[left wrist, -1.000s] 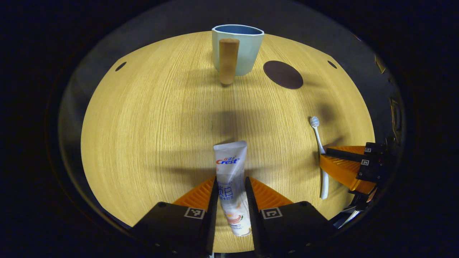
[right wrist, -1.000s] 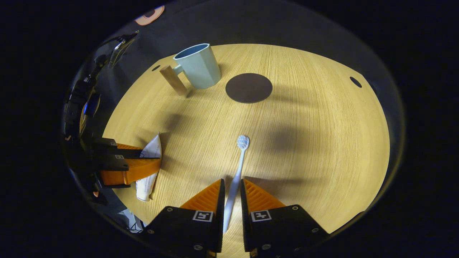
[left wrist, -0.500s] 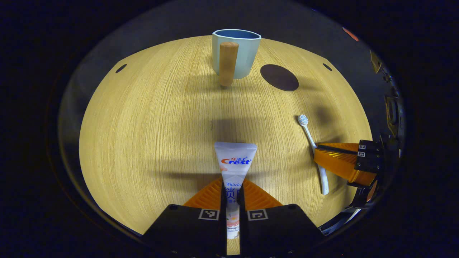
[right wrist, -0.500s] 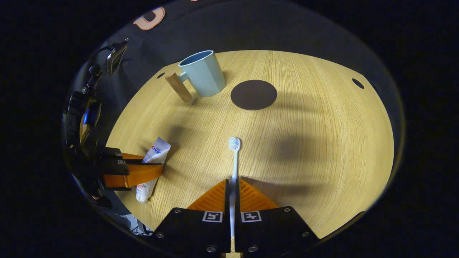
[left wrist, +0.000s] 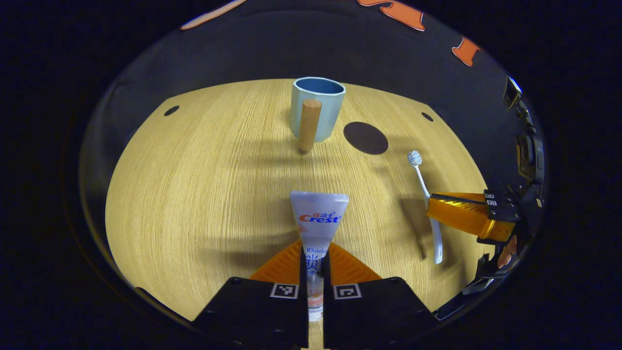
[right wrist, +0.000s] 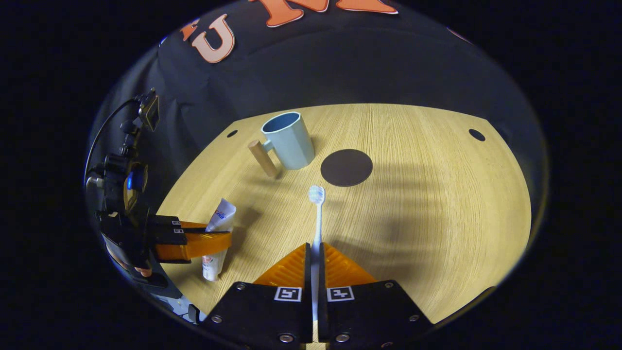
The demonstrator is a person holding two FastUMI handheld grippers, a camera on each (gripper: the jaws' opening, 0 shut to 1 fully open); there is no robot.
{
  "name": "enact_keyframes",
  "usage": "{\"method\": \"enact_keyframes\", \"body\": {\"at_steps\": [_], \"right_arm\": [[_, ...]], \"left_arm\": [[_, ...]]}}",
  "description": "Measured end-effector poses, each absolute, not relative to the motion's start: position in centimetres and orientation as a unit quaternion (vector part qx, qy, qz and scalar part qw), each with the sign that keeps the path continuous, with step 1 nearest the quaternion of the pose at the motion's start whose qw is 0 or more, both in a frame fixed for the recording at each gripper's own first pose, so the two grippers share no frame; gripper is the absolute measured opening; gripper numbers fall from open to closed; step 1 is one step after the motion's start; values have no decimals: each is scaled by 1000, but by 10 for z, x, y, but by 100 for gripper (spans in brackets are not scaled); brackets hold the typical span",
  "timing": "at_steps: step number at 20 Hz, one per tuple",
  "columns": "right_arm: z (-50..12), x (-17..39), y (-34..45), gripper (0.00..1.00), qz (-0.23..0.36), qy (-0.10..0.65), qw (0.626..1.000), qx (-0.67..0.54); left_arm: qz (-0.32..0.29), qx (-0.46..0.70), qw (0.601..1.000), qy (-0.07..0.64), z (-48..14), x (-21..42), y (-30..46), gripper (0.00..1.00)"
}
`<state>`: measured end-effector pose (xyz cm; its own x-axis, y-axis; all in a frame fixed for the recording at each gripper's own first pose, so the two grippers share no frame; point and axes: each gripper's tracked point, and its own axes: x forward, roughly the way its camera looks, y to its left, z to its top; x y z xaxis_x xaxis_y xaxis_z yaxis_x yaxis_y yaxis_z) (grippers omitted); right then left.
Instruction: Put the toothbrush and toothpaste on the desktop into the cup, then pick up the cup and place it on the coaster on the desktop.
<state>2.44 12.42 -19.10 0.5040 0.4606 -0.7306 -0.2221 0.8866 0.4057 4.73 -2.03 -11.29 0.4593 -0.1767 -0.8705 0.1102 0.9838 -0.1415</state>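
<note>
Both lifted: left gripper (left wrist: 315, 255) clamps toothpaste (left wrist: 318, 218), right gripper (right wrist: 314, 255) toothbrush (right wrist: 317, 214).

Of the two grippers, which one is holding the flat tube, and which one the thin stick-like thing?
The left gripper clamps the toothpaste; the right gripper clamps the toothbrush.

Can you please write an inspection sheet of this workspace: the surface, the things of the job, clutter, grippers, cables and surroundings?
Surface: wooden desktop, with small dark holes near its corners.
Job's things: cup upright and empty, its wooden handle to one side; dark round coaster beside it, bare; toothpaste and toothbrush both held, not yet in the cup.
Clutter: nothing seen.
Grippers: left gripper shut on the toothpaste; right gripper shut on the toothbrush handle.
Cables: one thin cable by the left gripper's rig.
Surroundings: black cloth wall behind the desktop.
</note>
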Motion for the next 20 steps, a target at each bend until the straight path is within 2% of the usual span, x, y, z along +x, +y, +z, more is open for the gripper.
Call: {"method": "enact_keyframes", "body": {"at_steps": [3, 4, 5, 12, 20], "right_arm": [[-177, 24, 119, 5, 194, 432, 868, 150], [-174, 25, 118, 5, 192, 425, 871, 153], [-170, 27, 116, 5, 192, 415, 875, 156], [-130, 32, 110, 5, 202, 342, 900, 180], [-98, 45, 99, 5, 200, 256, 925, 195]], "left_arm": [[-96, -37, 873, 477, -105, 55, -25, 9], [-99, -35, 879, 465, -106, 58, -23, 15], [-102, -31, 888, 448, -101, 63, -21, 9], [-78, -13, 939, 335, -74, 98, -4, 9], [-64, -18, 971, 230, -49, 122, 20, 8]]}}
